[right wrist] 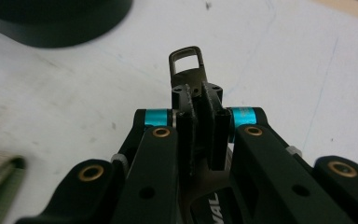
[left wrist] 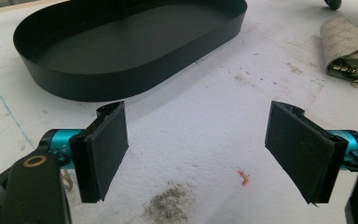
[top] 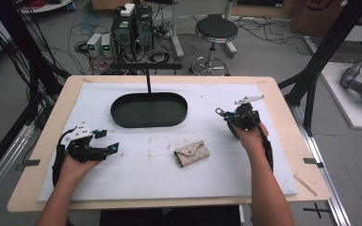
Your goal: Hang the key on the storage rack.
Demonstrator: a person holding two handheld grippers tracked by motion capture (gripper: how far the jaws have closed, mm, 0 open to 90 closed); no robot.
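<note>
The little dark metal clip [right wrist: 189,70] — it's looking like a key fob or a flat tag with a rectangular loop on top — is sitting pinched between the jaws of the right gripper [right wrist: 200,105], just above centre in the right gripper view. I'm guessing it's light, stiff and a bit slick, so a thin metal piece like that could be twisting or sliding out if the pads aren't squeezing it flat across its body. Gripping low on the flat part and leaving the loop free seems right to me.

The jaws are clamped nearly together on it. Most of the clip's body is hiding between the pads, so I can't tell its full shape, and in the high view it's too small to make out at the right gripper [top: 222,113], right of centre.

The left gripper [left wrist: 196,149] is holding nothing — jaws standing wide apart over bare white foam mat [left wrist: 205,116].

The beige key pouch [top: 192,154] is lying open-ended just below centre in the high view, keys poking out at the right edge of the left gripper view. The black oval tray [top: 149,109] is sitting above it, looking empty.
</note>
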